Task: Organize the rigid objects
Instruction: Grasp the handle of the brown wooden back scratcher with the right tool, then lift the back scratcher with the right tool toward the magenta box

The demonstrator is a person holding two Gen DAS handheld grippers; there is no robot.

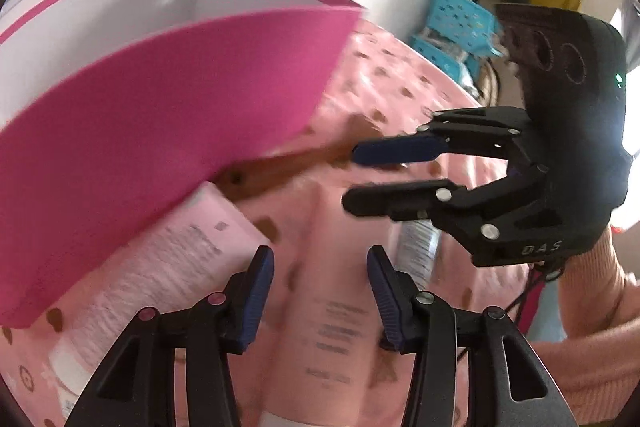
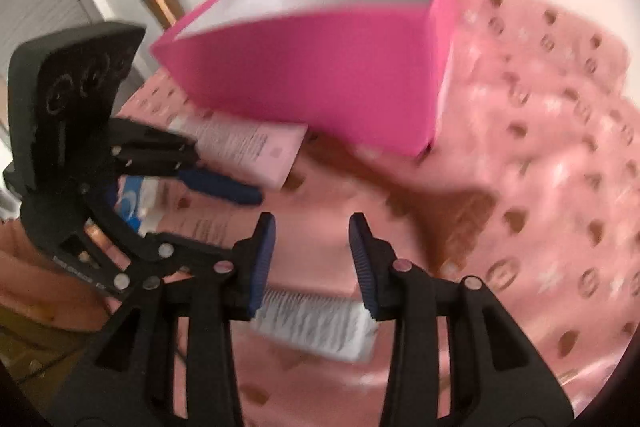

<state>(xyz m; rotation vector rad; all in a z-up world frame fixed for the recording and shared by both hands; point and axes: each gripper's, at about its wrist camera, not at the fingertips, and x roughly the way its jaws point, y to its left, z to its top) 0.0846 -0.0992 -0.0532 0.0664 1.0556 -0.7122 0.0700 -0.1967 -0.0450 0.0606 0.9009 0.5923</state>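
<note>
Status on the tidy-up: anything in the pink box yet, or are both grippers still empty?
Done: nothing visible. What shows of the pink box interior is bare grey wall.
In hand: nothing. The left hand-held gripper hangs open above a pink tube; the right hand-held gripper is open above a white-ended tube.
Left: all tubes, including the pink carton beside the box, still lie on the patterned cloth.

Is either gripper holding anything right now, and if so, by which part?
Nothing is held. The left gripper hovers open above a pink tube on the cloth, and the right gripper hangs open over the pink box, pads clear.
</note>
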